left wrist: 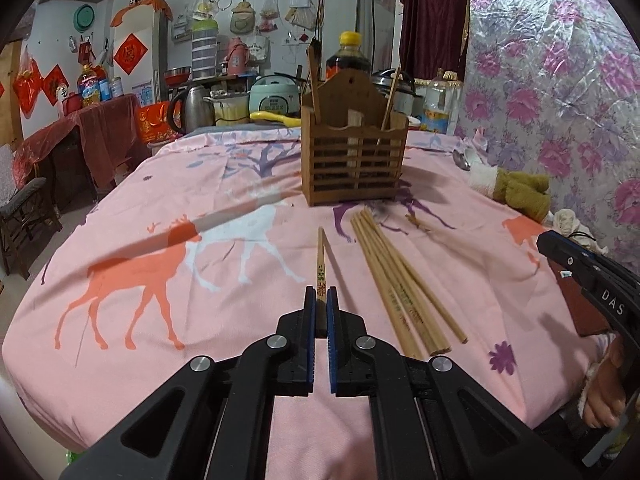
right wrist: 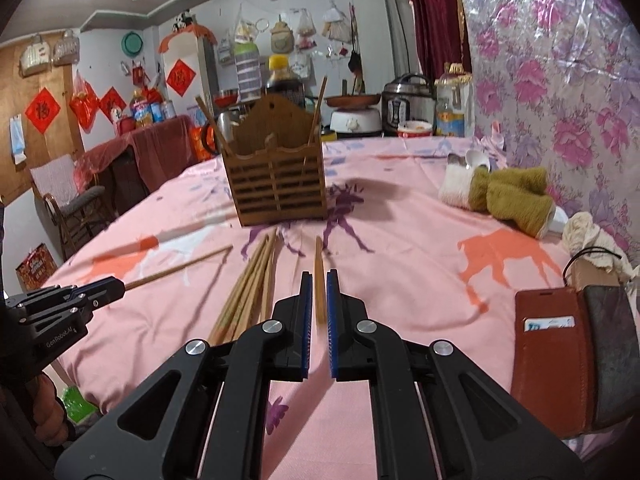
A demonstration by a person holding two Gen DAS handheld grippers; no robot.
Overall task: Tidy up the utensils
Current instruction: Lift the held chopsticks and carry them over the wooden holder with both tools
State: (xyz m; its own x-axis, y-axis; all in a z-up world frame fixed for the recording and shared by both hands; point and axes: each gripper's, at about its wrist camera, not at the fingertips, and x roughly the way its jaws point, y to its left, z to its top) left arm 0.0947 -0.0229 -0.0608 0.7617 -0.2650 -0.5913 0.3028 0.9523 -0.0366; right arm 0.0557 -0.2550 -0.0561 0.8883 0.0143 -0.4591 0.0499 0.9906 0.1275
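A wooden slatted utensil holder [left wrist: 354, 158] [right wrist: 276, 176] stands on the pink deer-print tablecloth [left wrist: 160, 240] with a few chopsticks upright in it. My left gripper [left wrist: 320, 296] is shut on a printed chopstick [left wrist: 320, 264] that points toward the holder. A bundle of several loose chopsticks [left wrist: 396, 280] [right wrist: 250, 284] lies to its right. My right gripper [right wrist: 319, 280] is shut on a plain chopstick [right wrist: 319, 276]. The left gripper [right wrist: 114, 286] with its chopstick [right wrist: 180, 268] also shows in the right wrist view.
A green and white cloth bundle [right wrist: 508, 192] with spoons [right wrist: 470, 160] lies at the right. A brown wallet case [right wrist: 560, 360] sits near the front right edge. Bottles, cookers and a kettle [left wrist: 192, 108] crowd the far end of the table.
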